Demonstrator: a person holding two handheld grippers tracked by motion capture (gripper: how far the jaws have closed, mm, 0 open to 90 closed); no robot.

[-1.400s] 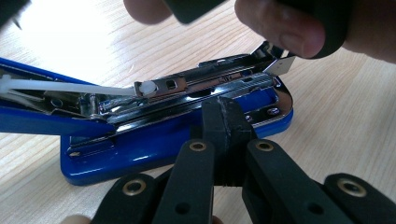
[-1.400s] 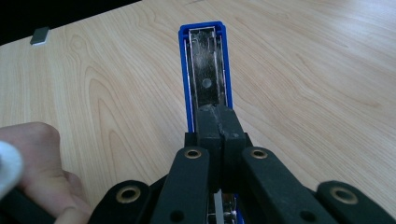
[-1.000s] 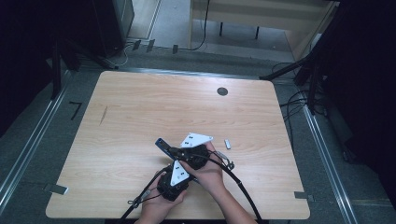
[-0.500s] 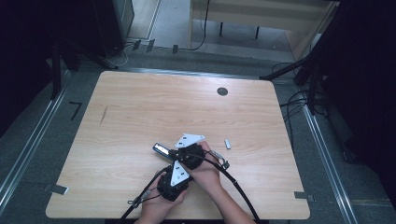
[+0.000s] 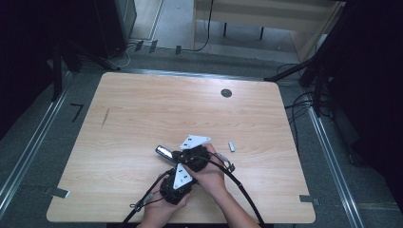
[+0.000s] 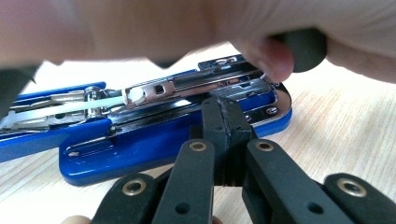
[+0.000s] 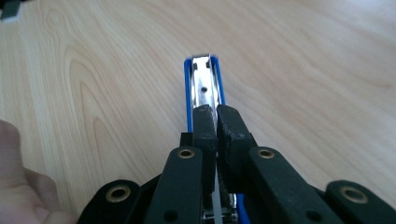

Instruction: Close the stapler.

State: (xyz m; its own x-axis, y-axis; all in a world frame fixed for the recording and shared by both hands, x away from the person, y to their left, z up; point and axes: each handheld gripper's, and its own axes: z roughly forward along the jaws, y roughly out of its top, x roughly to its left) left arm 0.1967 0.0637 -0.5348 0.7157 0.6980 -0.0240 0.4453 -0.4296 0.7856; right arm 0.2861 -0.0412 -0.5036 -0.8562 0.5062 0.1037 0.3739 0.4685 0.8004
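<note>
The opened blue stapler (image 6: 154, 135) lay on the desk (image 5: 142, 109), its metal magazine bared. The left tool (image 6: 226, 116) was closed at its base. The right tool (image 7: 216, 123) pinched a thin metal strip of it.

A pale wooden counter (image 5: 142, 114) stands on grey floor (image 5: 43, 142), cables (image 5: 304, 102) beside it, a wooden bench (image 5: 266, 14) behind

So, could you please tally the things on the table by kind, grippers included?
Blue stapler: 1
Small grey strip of staples, lying apart: 1
Grippers: 2 (left gripper, right gripper)
Total: 4
</note>
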